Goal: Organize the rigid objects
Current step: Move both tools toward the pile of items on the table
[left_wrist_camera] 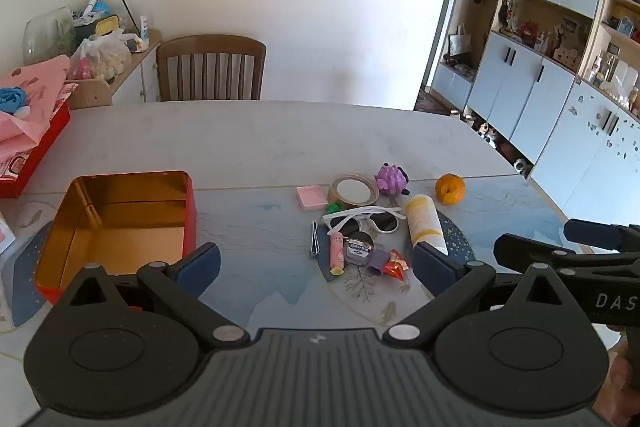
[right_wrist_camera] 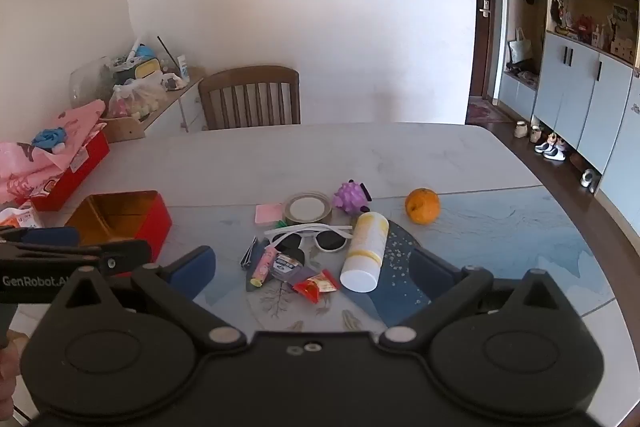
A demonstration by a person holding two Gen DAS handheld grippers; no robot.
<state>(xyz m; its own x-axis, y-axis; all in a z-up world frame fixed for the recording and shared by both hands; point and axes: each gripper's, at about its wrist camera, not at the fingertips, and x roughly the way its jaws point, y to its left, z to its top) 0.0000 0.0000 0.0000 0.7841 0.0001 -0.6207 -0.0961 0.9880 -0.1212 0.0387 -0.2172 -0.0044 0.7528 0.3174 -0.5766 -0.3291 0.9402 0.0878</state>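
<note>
A pale marble-look dining table (left_wrist_camera: 248, 135) carries everything, with blue patterned placemats over its near half. On its left side stands an open rectangular red tin box with a gold interior (left_wrist_camera: 120, 223), nothing visible inside it. To the right of the box lies a loose cluster of small items. The largest is a white and yellow plastic tube (left_wrist_camera: 425, 223) lying on its side, just right of a pair of white-framed sunglasses with dark lenses (left_wrist_camera: 366, 221). Behind these sit a roll of brown packing tape (left_wrist_camera: 354, 190), a purple knobbly toy (left_wrist_camera: 391, 179) and a pink sticky-note pad (left_wrist_camera: 313, 195). An orange fruit (left_wrist_camera: 450, 188) rests apart, further right. Nearer the camera are a pink stick-shaped tube (left_wrist_camera: 337, 253), a silver nail clipper (left_wrist_camera: 314, 245), a small red snack packet (left_wrist_camera: 395, 265) and a dark, labelled object that may be a small jar or pouch, too blurred to tell.

The left gripper (left_wrist_camera: 316, 263) hovers above the table with its blue-padded jaws spread wide, holding nothing. The right gripper (right_wrist_camera: 312, 267) is likewise spread wide and holding nothing, facing the cluster.
</note>
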